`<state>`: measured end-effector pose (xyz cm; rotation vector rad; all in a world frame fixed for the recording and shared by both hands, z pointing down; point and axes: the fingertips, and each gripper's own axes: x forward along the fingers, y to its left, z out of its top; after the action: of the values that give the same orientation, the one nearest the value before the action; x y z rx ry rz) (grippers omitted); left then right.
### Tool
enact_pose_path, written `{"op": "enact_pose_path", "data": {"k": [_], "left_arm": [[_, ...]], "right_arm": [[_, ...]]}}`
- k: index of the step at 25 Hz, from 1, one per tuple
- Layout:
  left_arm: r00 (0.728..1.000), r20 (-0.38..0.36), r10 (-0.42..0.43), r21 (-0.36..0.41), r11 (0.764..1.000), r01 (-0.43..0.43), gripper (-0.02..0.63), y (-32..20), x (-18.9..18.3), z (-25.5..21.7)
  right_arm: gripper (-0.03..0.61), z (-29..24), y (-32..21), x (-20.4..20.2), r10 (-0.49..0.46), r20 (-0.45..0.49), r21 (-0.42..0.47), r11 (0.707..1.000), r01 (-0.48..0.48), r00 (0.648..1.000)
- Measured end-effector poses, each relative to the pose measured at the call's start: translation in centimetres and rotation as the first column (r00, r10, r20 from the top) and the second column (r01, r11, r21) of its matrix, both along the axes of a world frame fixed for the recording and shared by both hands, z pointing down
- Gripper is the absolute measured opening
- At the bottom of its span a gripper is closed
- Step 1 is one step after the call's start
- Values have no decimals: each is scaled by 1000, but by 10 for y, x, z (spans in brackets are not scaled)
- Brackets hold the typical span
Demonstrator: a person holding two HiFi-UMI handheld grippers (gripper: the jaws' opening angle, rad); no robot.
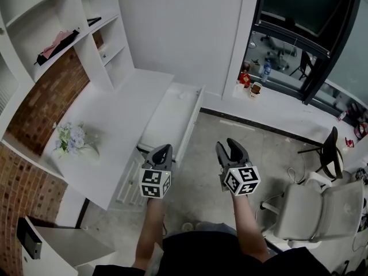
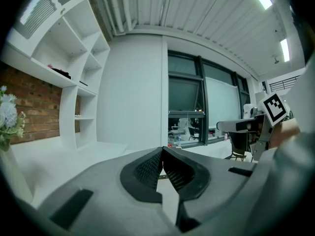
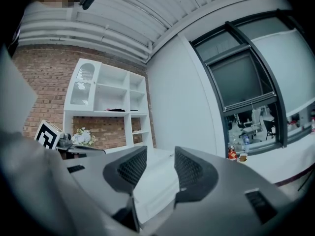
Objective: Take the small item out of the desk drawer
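The white desk (image 1: 109, 125) stands at the left, and its drawer (image 1: 193, 115) is pulled out toward the floor. A small pale thing (image 1: 183, 95) lies at the drawer's far end, too faint to make out. My left gripper (image 1: 163, 152) hovers just off the drawer's near corner, and its jaws meet at the tips with nothing between them (image 2: 162, 154). My right gripper (image 1: 232, 147) hangs over the bare floor to the right of the drawer. Its jaws stand apart and empty (image 3: 161, 162), and the drawer's white front (image 3: 155, 186) shows through the gap.
White shelving (image 1: 63, 33) rises against a brick wall behind the desk, and a bunch of pale flowers (image 1: 72, 138) lies on the desktop. A white office chair (image 1: 322, 203) and a black chair (image 1: 329, 154) stand at the right. Bottles (image 1: 253, 82) sit on the window sill.
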<state>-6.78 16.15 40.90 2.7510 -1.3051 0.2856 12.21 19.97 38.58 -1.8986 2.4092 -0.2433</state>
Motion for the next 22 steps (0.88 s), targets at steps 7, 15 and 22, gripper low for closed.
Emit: {"op": "enact_pose_path", "data": {"k": [7,15,22], "left_arm": [[1000,-15,-5,16,1000,5,9,-4,-20,-3],[999,-30,-42,-8,999,41,9,-42,-20,14],[988,-30,-152,10,988,152,9,-120,-8,28]], "right_arm": [[155,1,6,5,57,24,20,998,-57,998],[155,15,-27,20,59,27,5,998,-59,998],[155,34,-129,49,-15,30,-1,1000,15,999]]}}
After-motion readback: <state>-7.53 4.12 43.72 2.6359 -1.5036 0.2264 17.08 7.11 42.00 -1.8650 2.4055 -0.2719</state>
